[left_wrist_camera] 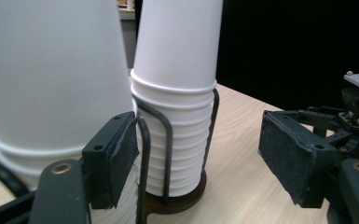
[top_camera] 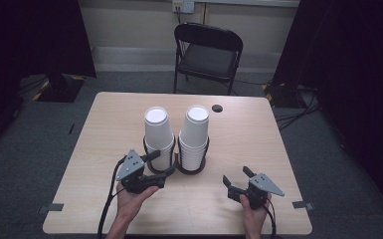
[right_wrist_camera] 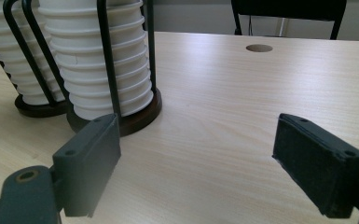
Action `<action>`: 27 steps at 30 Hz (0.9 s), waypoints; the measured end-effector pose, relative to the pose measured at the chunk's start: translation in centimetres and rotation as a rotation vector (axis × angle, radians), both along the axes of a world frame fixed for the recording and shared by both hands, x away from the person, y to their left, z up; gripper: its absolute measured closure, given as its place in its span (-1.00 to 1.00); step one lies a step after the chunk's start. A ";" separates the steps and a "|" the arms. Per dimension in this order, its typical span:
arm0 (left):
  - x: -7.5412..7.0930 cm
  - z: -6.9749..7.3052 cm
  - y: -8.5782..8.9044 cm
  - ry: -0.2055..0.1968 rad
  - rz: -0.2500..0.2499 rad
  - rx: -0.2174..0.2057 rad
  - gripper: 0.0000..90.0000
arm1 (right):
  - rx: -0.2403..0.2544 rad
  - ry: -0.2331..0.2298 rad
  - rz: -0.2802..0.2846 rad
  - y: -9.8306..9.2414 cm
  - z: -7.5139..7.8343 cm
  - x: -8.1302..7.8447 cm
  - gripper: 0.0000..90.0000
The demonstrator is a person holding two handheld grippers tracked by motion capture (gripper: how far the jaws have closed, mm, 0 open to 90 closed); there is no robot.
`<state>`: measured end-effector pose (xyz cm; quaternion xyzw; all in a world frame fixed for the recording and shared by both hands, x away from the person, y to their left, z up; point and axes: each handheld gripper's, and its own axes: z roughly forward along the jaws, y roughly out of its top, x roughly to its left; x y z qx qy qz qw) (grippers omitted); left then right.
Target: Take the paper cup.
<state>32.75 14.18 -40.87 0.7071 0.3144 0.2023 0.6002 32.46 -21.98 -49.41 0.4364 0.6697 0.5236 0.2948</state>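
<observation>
Nearest the person's edge of the table [top_camera: 258, 139], the right gripper [top_camera: 236, 175] rests low in the right hand [top_camera: 254, 209], its jaws spread wide over bare wood, well apart from the cups. The left gripper [top_camera: 160, 163], held in the left hand [top_camera: 132, 199], sits right up against the left cup stack [top_camera: 158, 130]. In the left gripper view its jaws stand apart with nothing pinched between them, and one pad [left_wrist_camera: 114, 158] lies just beside that stack's lower rings and the wire of the left holder [left_wrist_camera: 144, 154].

Both stacks stand upright, long axis vertical, the cups upside down: mouths down, flat white bases up, tapering toward the top. The left stack leans a little toward the far left. The right cup stack [top_camera: 195, 137] stands just beside it in the right holder [right_wrist_camera: 121, 119], a dark round base with wire loops.

Farther off there is a round hole [top_camera: 217, 107] in the tabletop, then a black folding chair [top_camera: 206, 50] beyond the far edge.
</observation>
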 end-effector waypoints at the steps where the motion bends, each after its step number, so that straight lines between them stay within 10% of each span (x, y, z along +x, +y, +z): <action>1: 0.1 0.3 -0.2 0.002 -0.008 0.010 -0.38 | -0.002 0.000 0.000 0.0 0.0 0.0 -0.68; 27: 1.9 5.4 -3.6 -0.034 -0.072 0.089 -0.35 | 0.007 0.000 -0.003 0.0 0.0 0.0 -0.65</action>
